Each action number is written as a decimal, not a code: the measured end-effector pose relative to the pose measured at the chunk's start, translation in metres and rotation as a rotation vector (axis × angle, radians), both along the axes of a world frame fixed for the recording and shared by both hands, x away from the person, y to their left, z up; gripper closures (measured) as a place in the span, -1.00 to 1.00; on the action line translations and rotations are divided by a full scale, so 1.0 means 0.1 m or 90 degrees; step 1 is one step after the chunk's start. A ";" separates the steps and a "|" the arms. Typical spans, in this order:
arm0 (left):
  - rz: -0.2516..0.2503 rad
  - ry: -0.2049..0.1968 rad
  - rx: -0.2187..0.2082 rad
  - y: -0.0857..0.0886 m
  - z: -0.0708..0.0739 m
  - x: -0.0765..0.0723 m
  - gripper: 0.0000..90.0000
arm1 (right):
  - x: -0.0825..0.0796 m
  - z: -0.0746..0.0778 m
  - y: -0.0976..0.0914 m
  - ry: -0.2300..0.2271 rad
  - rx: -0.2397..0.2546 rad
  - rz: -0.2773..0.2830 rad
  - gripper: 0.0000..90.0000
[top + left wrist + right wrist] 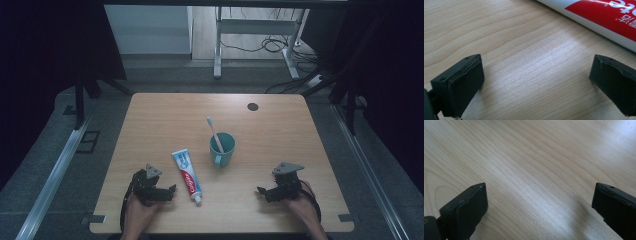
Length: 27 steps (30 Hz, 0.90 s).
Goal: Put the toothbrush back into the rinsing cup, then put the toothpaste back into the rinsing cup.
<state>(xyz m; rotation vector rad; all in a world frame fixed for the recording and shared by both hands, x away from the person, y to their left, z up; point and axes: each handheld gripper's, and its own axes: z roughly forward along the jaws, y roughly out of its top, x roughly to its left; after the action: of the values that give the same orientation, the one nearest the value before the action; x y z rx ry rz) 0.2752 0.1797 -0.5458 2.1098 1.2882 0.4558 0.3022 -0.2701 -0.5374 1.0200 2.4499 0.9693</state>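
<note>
Left gripper (167,192): gaping wide, resting near toothpaste tube (187,176) | right gripper (264,192): gaping wide, resting on table (280,130)

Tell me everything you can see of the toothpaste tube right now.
The toothpaste tube lies flat on the wooden table, white with a red and blue printed label, cap end toward the person, flat crimped end pointing away. It looks like soft plastic, undented. Nothing grips it: the left tongs sit open just beside it. The green cup stands apart.
</note>
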 end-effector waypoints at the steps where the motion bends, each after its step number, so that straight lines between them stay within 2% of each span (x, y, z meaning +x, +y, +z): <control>1: 0.000 0.000 0.000 0.00 0.00 0.00 -1.00 | 0.00 -0.01 0.00 0.002 -0.001 -0.001 -1.00; 7: -0.002 0.000 -0.001 0.00 0.00 0.00 -1.00 | 0.01 -0.06 -0.04 0.009 0.021 -0.002 -0.99; 15: -0.013 -0.003 -0.002 0.01 0.01 0.00 -0.94 | 0.01 -0.06 -0.04 0.009 0.019 -0.002 -1.00; 22: -0.017 -0.009 0.003 0.00 0.05 -0.01 -0.69 | 0.01 -0.06 -0.04 0.009 0.019 -0.002 -1.00; 25: -0.020 -0.020 0.011 0.00 0.07 -0.02 -0.64 | 0.01 -0.06 -0.04 0.009 0.020 -0.003 -1.00; 27: -0.019 -0.028 0.007 0.00 0.10 -0.03 -0.51 | 0.01 -0.06 -0.04 0.009 0.020 -0.003 -1.00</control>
<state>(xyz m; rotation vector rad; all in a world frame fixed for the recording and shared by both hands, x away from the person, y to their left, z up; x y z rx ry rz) 0.2717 0.1799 -0.5360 2.1136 1.2305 0.4939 0.3032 -0.2746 -0.5435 1.0448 2.4502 1.0050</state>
